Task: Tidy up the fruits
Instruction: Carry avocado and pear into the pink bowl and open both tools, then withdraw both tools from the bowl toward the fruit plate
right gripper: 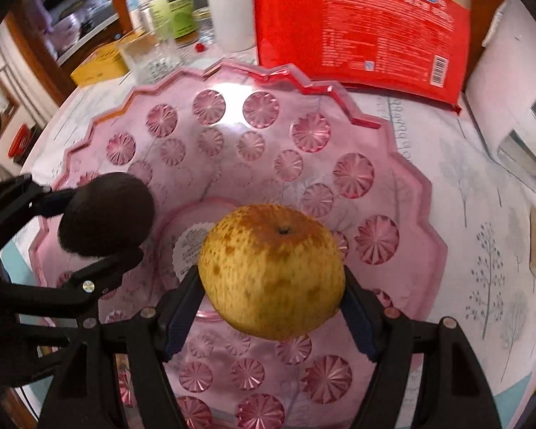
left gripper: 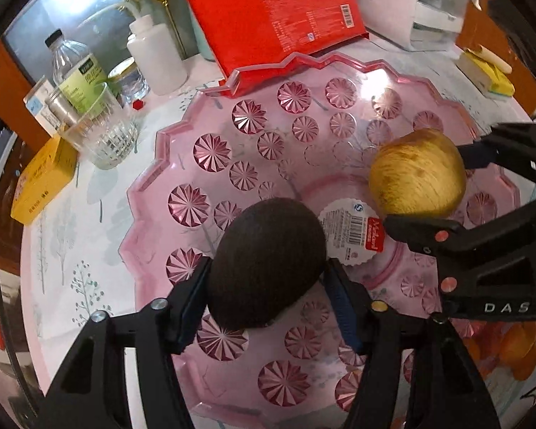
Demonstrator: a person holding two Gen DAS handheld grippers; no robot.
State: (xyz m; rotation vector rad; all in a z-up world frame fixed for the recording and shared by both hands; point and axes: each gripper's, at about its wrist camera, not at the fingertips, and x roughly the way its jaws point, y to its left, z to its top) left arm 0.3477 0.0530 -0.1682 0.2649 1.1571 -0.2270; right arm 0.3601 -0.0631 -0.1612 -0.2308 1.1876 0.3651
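**Two fruits low over the pink bowl, release is the risky part**

Both fruits are round and the pink bowl has a smooth, sloped wall, so my guess is that either one could roll on release and knock the other, or ride up toward the scalloped rim. The two grippers also sit close together over the bowl's middle; if one swings while opening, its finger could strike the other fruit. The red packet leans on the far rim and could be nudged.

The left gripper has the dark brown fruit between its blue pads, one on each flank. The right pad seems to have a sliver of gap, so I cannot tell whether the grip is firm. The fruit hangs left of the bowl's label.

The right gripper pinches the yellow apple, pads pressed on both sides, stem pit facing far, over the bowl's centre.
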